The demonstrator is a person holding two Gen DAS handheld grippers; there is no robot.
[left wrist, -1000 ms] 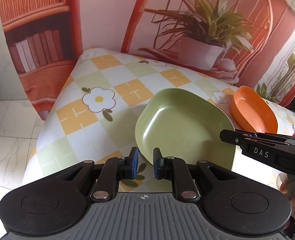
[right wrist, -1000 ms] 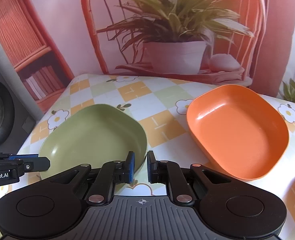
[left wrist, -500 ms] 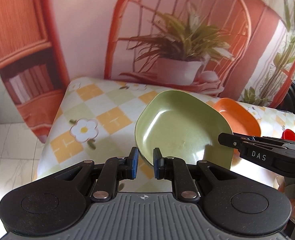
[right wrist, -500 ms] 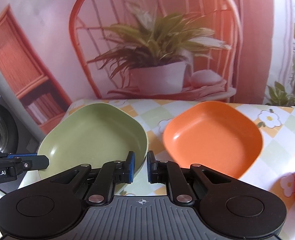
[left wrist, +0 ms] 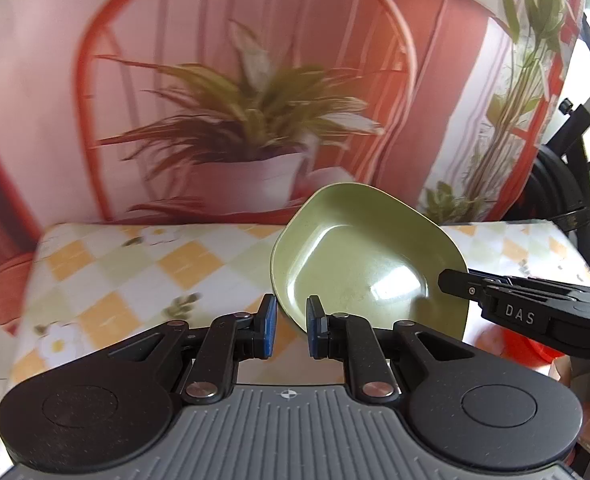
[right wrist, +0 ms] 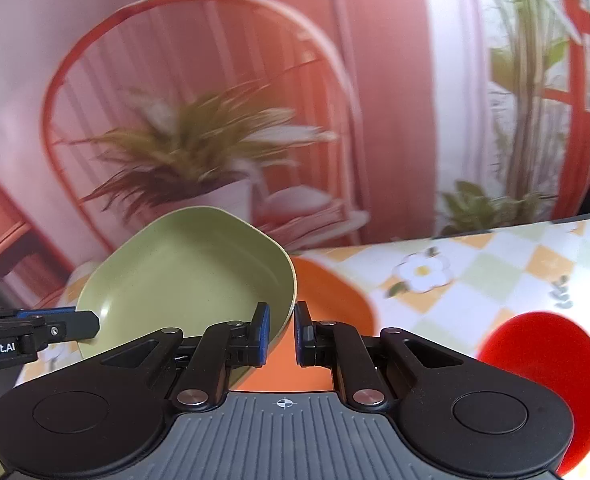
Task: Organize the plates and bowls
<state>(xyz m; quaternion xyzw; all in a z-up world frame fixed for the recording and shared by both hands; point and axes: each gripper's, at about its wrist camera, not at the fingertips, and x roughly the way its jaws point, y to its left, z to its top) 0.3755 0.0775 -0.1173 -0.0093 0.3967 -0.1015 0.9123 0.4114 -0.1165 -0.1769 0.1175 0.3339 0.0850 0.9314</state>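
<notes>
A green plate (left wrist: 359,264) hangs tilted in the air above the table, held at two sides. My left gripper (left wrist: 290,320) is shut on its near rim, and my right gripper (right wrist: 282,322) is shut on its right rim. The same green plate (right wrist: 183,276) fills the left of the right wrist view. An orange plate (right wrist: 327,300) lies on the table right under it, mostly hidden. A red bowl (right wrist: 543,380) sits at the lower right. The right gripper's fingers (left wrist: 459,282) reach in from the right in the left wrist view.
The table (left wrist: 135,272) wears a checked cloth with flowers. Behind it hangs a backdrop printed with an orange chair and a potted plant (left wrist: 247,136). A black stand (left wrist: 575,128) rises at the far right. The table's left edge drops off to a tiled floor.
Both grippers have lifted the green plate off the cloth and carried it to the right, so it now hangs over the orange plate. The red bowl has come into the right wrist view.
</notes>
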